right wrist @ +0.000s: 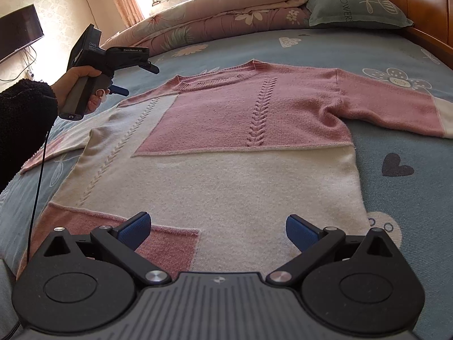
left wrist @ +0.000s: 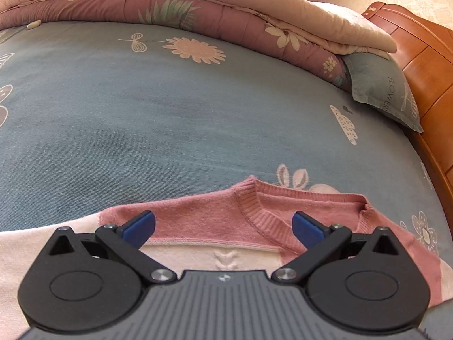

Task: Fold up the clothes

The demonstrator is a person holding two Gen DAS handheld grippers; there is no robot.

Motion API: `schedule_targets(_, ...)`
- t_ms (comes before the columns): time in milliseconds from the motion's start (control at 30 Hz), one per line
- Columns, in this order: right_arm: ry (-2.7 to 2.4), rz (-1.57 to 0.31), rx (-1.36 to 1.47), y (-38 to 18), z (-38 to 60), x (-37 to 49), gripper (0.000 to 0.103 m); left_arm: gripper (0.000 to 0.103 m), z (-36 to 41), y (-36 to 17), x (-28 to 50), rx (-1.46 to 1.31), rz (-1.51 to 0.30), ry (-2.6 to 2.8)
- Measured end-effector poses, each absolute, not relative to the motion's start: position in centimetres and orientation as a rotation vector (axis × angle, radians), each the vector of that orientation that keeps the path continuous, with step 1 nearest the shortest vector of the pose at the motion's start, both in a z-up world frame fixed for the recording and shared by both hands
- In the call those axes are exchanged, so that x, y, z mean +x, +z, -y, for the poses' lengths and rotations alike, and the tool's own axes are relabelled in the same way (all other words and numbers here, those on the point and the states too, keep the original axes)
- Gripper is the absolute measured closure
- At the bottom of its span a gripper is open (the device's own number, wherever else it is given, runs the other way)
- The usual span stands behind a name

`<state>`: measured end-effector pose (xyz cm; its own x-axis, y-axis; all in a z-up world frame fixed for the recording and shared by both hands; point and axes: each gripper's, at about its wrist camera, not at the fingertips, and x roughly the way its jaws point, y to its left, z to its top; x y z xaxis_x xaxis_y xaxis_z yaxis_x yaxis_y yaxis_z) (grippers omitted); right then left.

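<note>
A pink and cream knit sweater [right wrist: 226, 153] lies flat, front up, on the blue bed sheet [right wrist: 396, 147], both sleeves spread out to the sides. My right gripper [right wrist: 218, 231] hovers open over the hem, nothing between its blue pads. In the left wrist view the sweater [left wrist: 203, 221] shows its pink shoulder and ribbed collar [left wrist: 254, 206], and my left gripper [left wrist: 223, 226] stands open just above that shoulder, holding nothing. The right wrist view also shows the left gripper [right wrist: 136, 79] held by a hand [right wrist: 82, 85] above the sweater's left shoulder.
A folded floral quilt [right wrist: 215, 19] runs along the far side of the bed. A blue-green pillow [right wrist: 356, 5] lies against the wooden headboard [left wrist: 419, 65]. A dark screen [right wrist: 17, 36] hangs on the left wall. A black cable [right wrist: 39, 175] trails from the hand-held gripper.
</note>
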<state>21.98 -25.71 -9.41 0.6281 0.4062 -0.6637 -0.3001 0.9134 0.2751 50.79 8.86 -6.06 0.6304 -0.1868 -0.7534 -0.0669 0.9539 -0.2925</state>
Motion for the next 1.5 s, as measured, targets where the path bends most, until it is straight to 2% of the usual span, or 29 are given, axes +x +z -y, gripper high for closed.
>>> schedule_targets(233, 0.416, -0.761, 0.148, -8.5, 26.2, 21.2, 0.0, 0.001, 3.5, -3.7, 48.6, -0.165, -1.018, -0.376)
schedule_targets(367, 0.415, -0.748, 0.176, -8.2, 27.1, 20.9, 0.0, 0.001, 11.7, -6.0, 46.9, 0.04, -1.05, -0.481)
schedule_targets(500, 0.415, -0.735, 0.21, -8.1, 28.3, 20.6, 0.0, 0.001, 16.0, -8.7, 45.9, 0.19, -1.006, -0.495)
schedule_targets(833, 0.433, -0.751, 0.288, -8.9, 30.1, 21.2, 0.0, 0.0, 21.0, -10.8, 48.6, 0.296, -0.907, -0.503)
schedule_targets(1100, 0.447, -0.765, 0.315, -9.3, 30.5, 21.8, 0.0, 0.0, 22.3, -11.1, 53.8, 0.168, -0.931, -0.494)
schedule_targets(1300, 0.447, -0.763, 0.334, -9.3, 30.8, 21.6, 0.0, 0.001, 20.4, -10.3, 54.2, 0.025, -0.94, -0.487)
schedule_targets(1400, 0.458, -0.765, 0.331, -9.4, 30.7, 21.7, 0.0, 0.001, 20.8, -11.0, 55.0, 0.053, -0.958, -0.461)
schedule_targets(1500, 0.456, -0.771, 0.33, -9.5, 30.6, 21.8, 0.0, 0.001, 22.6, -11.5, 55.9, 0.158, -0.903, -0.424)
